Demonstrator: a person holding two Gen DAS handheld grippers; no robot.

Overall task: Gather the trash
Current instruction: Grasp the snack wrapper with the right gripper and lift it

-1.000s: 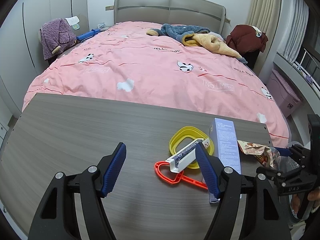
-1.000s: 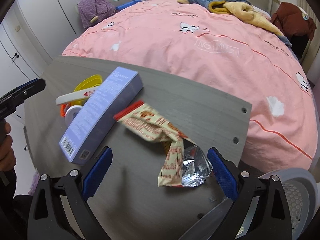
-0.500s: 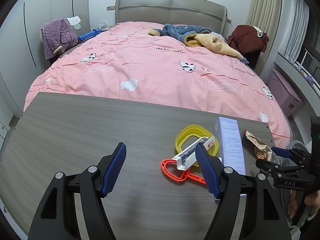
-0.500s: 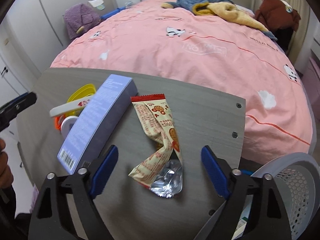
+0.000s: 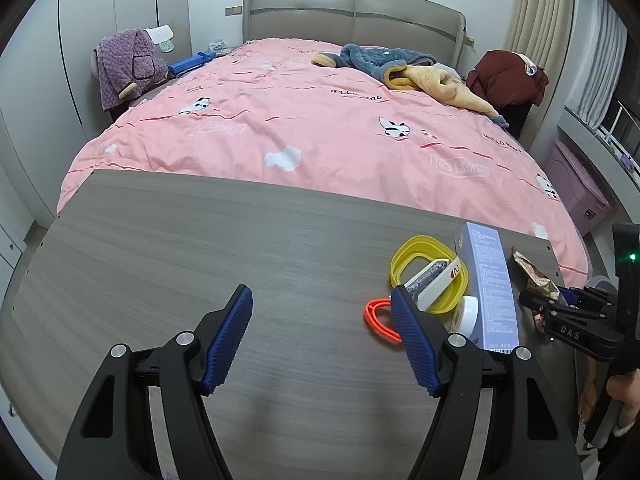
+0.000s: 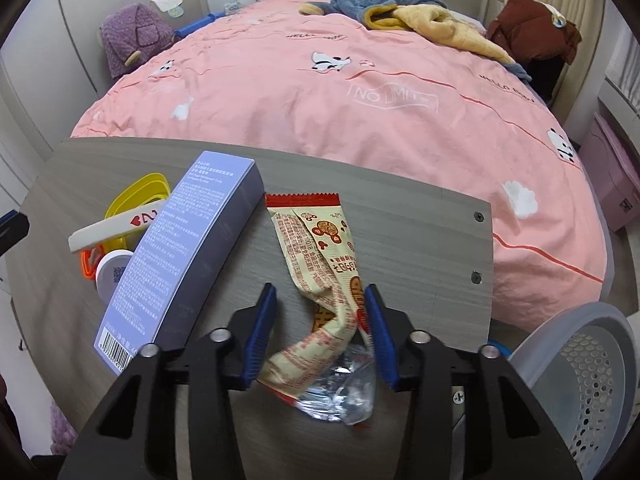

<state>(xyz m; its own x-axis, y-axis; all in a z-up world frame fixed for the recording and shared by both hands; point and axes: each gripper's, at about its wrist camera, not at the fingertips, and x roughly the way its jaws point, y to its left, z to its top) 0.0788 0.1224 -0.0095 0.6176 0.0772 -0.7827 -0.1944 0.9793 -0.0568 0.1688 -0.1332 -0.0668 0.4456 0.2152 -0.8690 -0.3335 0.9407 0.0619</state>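
A pink bed [image 5: 320,128] fills the far half of both views, with clothing heaped toward its 1 o'clock corner. In front of it lies the grey wood-grain counter [image 5: 200,248]. At 4 o'clock in the right wrist view, off the counter's corner, stands a grey perforated basket [image 6: 592,368]. On the counter, a long lavender box [image 6: 180,256] lies at 9 o'clock from the snack wrapper [image 6: 320,264], their far ends touching. At 9 o'clock from the box sit a yellow ring-shaped lid [image 6: 136,196], a white playing-card case [image 6: 112,228] resting across it, a white jar [image 6: 112,272] and an orange plastic piece [image 6: 88,268]. The wrapper, red-edged and cream with its foil end torn open, lies near the counter's right edge. The right gripper [image 6: 320,304] has just been closing its blue fingers [image 6: 262,332] round the crumpled middle of the wrapper: the right finger touches it, while a narrow gap shows at the left one. The left gripper [image 5: 320,320] hovers over bare counter with its fingers wide apart and nothing between them, the orange piece just beyond its right finger.
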